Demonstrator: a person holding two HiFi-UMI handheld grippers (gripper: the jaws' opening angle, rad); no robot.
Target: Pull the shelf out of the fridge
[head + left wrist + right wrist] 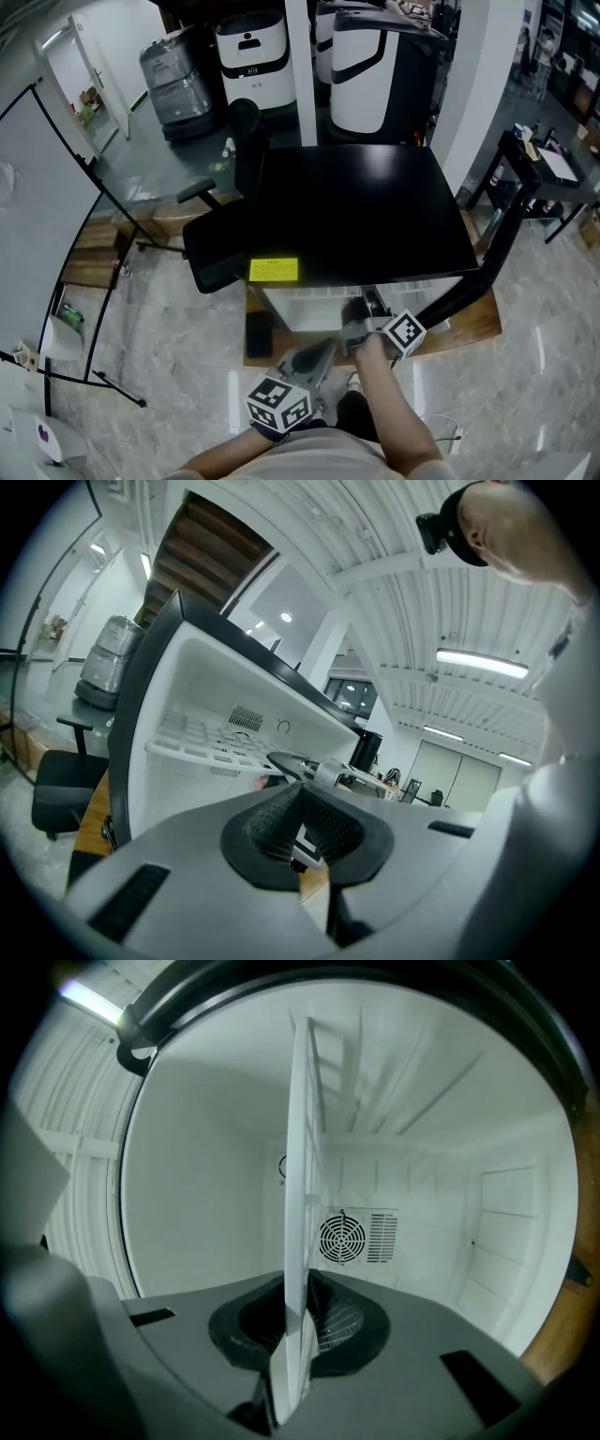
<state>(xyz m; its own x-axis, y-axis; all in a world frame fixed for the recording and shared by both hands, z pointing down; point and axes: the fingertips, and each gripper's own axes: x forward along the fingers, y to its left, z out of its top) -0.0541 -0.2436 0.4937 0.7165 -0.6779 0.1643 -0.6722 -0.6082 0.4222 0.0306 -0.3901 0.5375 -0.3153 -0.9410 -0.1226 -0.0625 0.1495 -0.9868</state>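
Right gripper clamps shelf (left gripper closed)

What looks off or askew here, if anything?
Nothing stands out. The right gripper is shut on the front edge of the white shelf inside the fridge; no tilt, spill or damage visible. The left gripper is shut, empty.

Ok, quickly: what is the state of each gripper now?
Left gripper: shut, holding nothing.
Right gripper: shut on the edge of the shelf.
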